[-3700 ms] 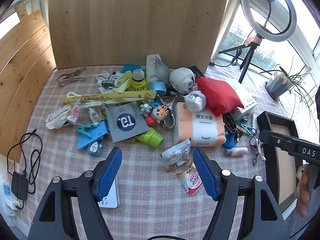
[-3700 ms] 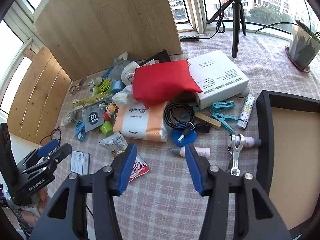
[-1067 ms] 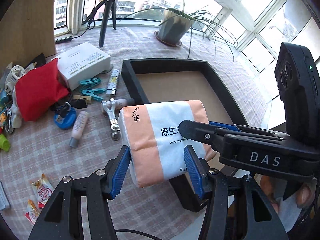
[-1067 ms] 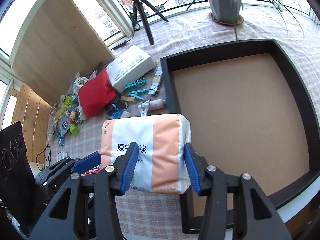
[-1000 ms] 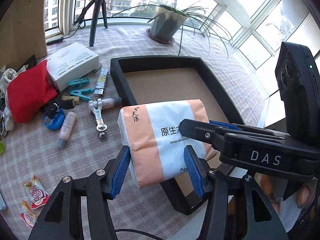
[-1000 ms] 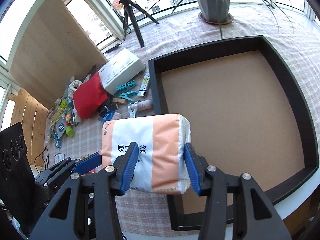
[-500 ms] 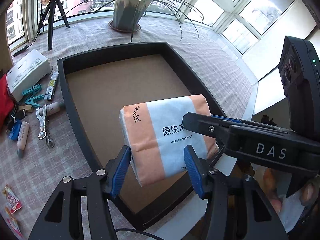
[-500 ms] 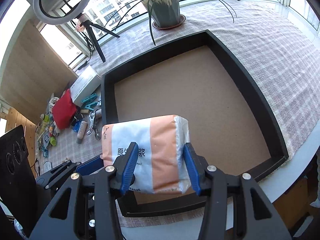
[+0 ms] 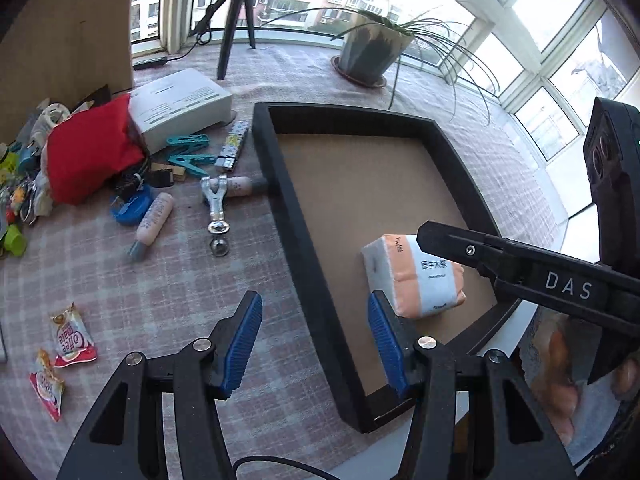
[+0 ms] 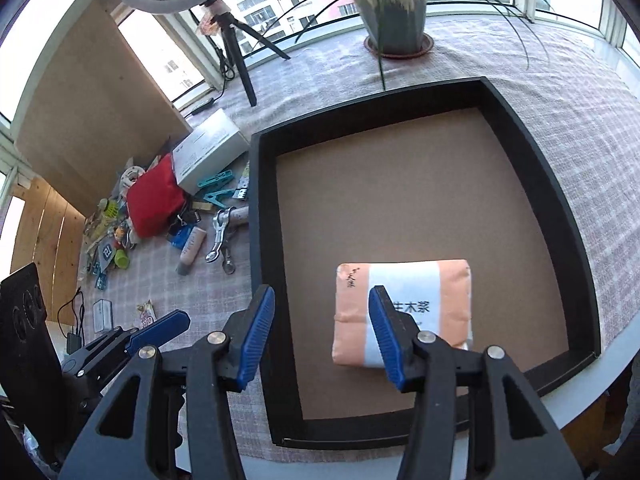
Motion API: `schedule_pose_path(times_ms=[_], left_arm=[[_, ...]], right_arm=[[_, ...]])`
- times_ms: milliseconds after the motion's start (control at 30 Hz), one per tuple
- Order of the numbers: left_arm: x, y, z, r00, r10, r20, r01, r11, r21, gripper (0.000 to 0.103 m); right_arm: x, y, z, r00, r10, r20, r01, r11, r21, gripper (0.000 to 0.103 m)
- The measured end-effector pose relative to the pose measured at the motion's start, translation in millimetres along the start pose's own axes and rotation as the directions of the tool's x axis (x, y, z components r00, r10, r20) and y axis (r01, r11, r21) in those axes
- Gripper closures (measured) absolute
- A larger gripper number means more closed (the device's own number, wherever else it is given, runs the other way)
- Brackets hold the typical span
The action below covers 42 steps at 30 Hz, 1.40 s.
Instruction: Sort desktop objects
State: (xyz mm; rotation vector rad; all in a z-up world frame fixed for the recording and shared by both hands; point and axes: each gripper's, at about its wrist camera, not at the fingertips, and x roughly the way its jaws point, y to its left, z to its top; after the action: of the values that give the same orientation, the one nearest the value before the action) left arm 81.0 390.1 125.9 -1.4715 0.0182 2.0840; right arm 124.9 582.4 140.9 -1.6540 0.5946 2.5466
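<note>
An orange-and-white tissue pack (image 9: 416, 276) (image 10: 424, 284) lies flat on the brown floor of the black tray (image 9: 304, 256) (image 10: 260, 216), near its front corner. My left gripper (image 9: 314, 308) is open above the tray's left rim, with only the rim between its blue pads. My right gripper (image 10: 320, 296) also hangs over that rim; its jaws are opening and hold nothing. The pack lies on the tray floor past its right finger (image 10: 384, 332). The right gripper's black arm (image 9: 520, 264) crosses over the pack in the left wrist view.
Left of the tray is a clutter: a red pouch (image 9: 88, 160), a white box (image 9: 180, 108), teal clips, tubes, a metal clasp and snack packets (image 9: 72, 336). A potted plant (image 9: 372, 52) and a tripod (image 9: 236, 20) stand behind. The table edge runs just past the tray's front.
Half a second ago both grippers held the tissue pack above the tray. Now it lies on the tray floor, let go, and both grippers have drawn back to the left.
</note>
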Motion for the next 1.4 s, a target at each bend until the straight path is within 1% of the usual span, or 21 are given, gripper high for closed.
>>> schedule_pose_path(times_ms=[167,300,367,433,500,567,633,667,767,867,967,1067,1133,1167,1200,1233,1267,1333,1367,1400], left_arm=[[-18,58,-14,0.996,0.086,0.018,-0.083,0.989,-0.122,0.051],[-33,106,-32,0.986,0.167,0.026,-0.156,0.959,-0.238,0.051],[-41,129,-42,0.978,0.209,0.027,-0.192,0.936,-0.296,0.051],[-46,153,-53,0.963,0.268,0.017,-0.246,0.905,-0.347,0.051],[-50,175,-62,0.951,0.309,-0.005,-0.286,0.873,-0.395,0.051],[-51,196,-72,0.946,0.321,-0.035,-0.302,0.844,-0.444,0.05],[-53,212,-81,0.945,0.324,-0.052,-0.307,0.815,-0.491,0.05],[-53,218,-85,0.944,0.326,-0.057,-0.309,0.805,-0.506,0.05],[-50,224,-90,0.937,0.341,-0.072,-0.328,0.792,-0.515,0.048],[-42,226,-94,0.932,0.352,-0.085,-0.344,0.788,-0.51,0.047],[-33,229,-97,0.934,0.345,-0.097,-0.343,0.782,-0.52,0.047],[-30,231,-100,0.935,0.342,-0.09,-0.335,0.773,-0.539,0.047],[-28,232,-101,0.939,0.335,-0.079,-0.321,0.771,-0.549,0.046],[-27,233,-101,0.938,0.339,-0.079,-0.325,0.772,-0.547,0.045],[-25,233,-101,0.935,0.347,-0.08,-0.333,0.773,-0.54,0.045],[-22,233,-102,0.93,0.358,-0.086,-0.347,0.772,-0.533,0.045],[-15,230,-97,0.924,0.37,-0.1,-0.364,0.766,-0.531,0.045],[-10,233,-100,0.92,0.374,-0.114,-0.374,0.754,-0.54,0.045],[-10,232,-100,0.912,0.398,-0.104,-0.388,0.751,-0.534,0.045],[-10,231,-100,0.896,0.429,-0.115,-0.421,0.74,-0.525,0.045]], right_arm=[[25,56,5,0.998,0.046,-0.049,-0.052,0.99,-0.132,0.051],[45,103,5,0.994,0.068,-0.088,-0.087,0.967,-0.24,0.051],[54,127,1,0.992,0.075,-0.101,-0.102,0.949,-0.299,0.051],[62,150,-4,0.991,0.078,-0.11,-0.113,0.927,-0.358,0.051],[71,173,-10,0.99,0.081,-0.114,-0.121,0.902,-0.414,0.044],[82,196,-16,0.99,0.074,-0.12,-0.122,0.876,-0.466,0.04],[96,216,-21,0.987,0.069,-0.142,-0.133,0.85,-0.509,0.04],[103,225,-24,0.985,0.063,-0.159,-0.138,0.841,-0.523,0.04],[126,247,-29,0.974,0.059,-0.217,-0.17,0.827,-0.536,0.04],[147,263,-32,0.962,0.05,-0.269,-0.192,0.826,-0.53,0.04],[168,274,-35,0.948,0.03,-0.318,-0.197,0.84,-0.506,0.04],[182,279,-38,0.938,0.013,-0.346,-0.19,0.854,-0.484,0.04],[190,280,-39,0.93,0.008,-0.366,-0.19,0.865,-0.464,0.04],[194,280,-39,0.924,0.013,-0.382,-0.198,0.871,-0.45,0.04],[197,281,-40,0.918,0.019,-0.396,-0.207,0.875,-0.437,0.038],[195,283,-40,0.924,0.026,-0.38,-0.206,0.874,-0.44,0.036],[196,286,-42,0.927,0.015,-0.376,-0.197,0.87,-0.453,0.035],[197,291,-46,0.936,-0.023,-0.352,-0.164,0.856,-0.49,0.035],[196,294,-48,0.941,-0.037,-0.336,-0.148,0.848,-0.509,0.035],[196,295,-50,0.945,-0.052,-0.323,-0.134,0.839,-0.528,0.035]])
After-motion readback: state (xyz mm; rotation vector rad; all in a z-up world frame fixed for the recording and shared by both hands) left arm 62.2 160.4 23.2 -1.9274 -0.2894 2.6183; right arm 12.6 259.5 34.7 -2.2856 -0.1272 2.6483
